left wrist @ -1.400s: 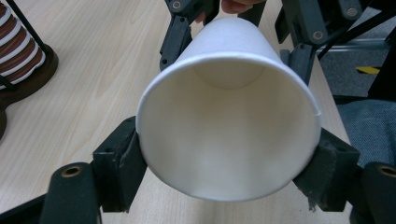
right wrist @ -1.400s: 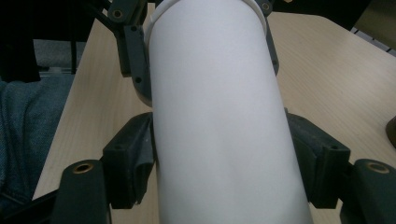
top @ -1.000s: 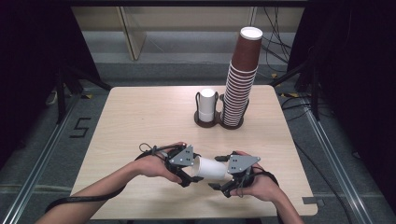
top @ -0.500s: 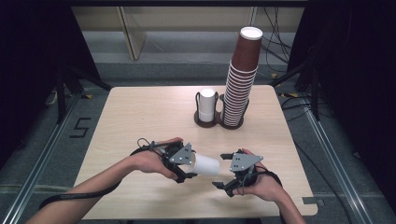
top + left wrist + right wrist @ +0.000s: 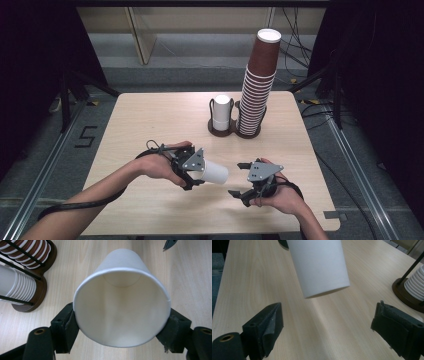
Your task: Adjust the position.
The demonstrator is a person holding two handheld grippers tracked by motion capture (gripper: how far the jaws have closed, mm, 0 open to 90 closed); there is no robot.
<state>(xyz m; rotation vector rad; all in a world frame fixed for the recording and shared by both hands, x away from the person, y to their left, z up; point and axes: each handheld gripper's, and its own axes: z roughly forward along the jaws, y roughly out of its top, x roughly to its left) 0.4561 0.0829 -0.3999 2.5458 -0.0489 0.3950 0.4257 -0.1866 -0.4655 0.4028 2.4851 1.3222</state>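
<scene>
A white paper cup (image 5: 214, 172) lies on its side in the air over the table's near middle, base pointing right. My left gripper (image 5: 197, 172) is shut on its rim end. In the left gripper view the two pads (image 5: 70, 325) squeeze the open mouth of the cup (image 5: 122, 307) from both sides. My right gripper (image 5: 237, 179) sits a little to the right of the cup's base, open. Its jaws have just been closing and nothing is between them. In the right gripper view the cup (image 5: 319, 265) hangs ahead of the right gripper (image 5: 327, 327), clear of both pads (image 5: 273, 327).
At the back of the table (image 5: 125, 125) stands a dark two-slot cup holder (image 5: 235, 132). It carries a short white cup stack (image 5: 221, 113) and a tall brown cup stack (image 5: 257, 85). The holder (image 5: 37, 290) also appears in both gripper views (image 5: 404, 293).
The left gripper has lifted the cup and drawn it left, away from the right gripper, so a gap now separates them. The right hand has stayed in place.
</scene>
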